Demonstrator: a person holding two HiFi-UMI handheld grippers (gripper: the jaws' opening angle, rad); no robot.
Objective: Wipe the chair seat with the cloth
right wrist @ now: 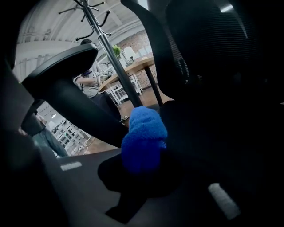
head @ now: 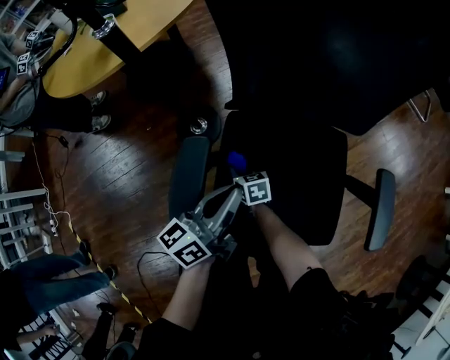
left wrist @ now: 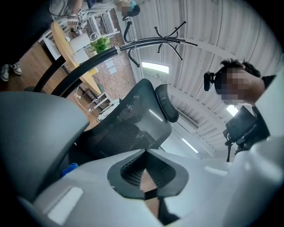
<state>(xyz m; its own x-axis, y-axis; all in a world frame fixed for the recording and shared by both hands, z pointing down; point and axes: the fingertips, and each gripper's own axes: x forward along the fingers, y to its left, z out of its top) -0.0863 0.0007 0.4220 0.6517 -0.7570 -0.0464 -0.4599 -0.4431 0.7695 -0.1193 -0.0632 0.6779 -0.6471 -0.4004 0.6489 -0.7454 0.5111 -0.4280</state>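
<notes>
Blue fleecy cloth [right wrist: 144,133] was bunched into a wad and pinched between the jaws of the right hand-held gripper [right wrist: 143,162]. Most of its bulk stuck out past the tips, prob. so fabric rather than plastic meets the upholstery. In the head view the cloth was at the left edge of the black chair seat [head: 302,176], just inside the left armrest [head: 188,176]. Whether it actually touched the seat couldn't be told, too dark. Judging by that spot, the wipe was at one edge w/ the rest of the seat not yet covered.

Left hand-held gripper [left wrist: 145,153] had its jaws pressed together on nothing. It was tilted up toward the chair back [left wrist: 133,119] and held just beside the person's right forearm, i.e. apparently parked out of the wiping path.

Other armrest [head: 383,209] stood well apart on the seat's far side. Wood floor [head: 133,176] lay all round. A wooden desk [head: 148,21] stood beyond the chair, no part in the job.
</notes>
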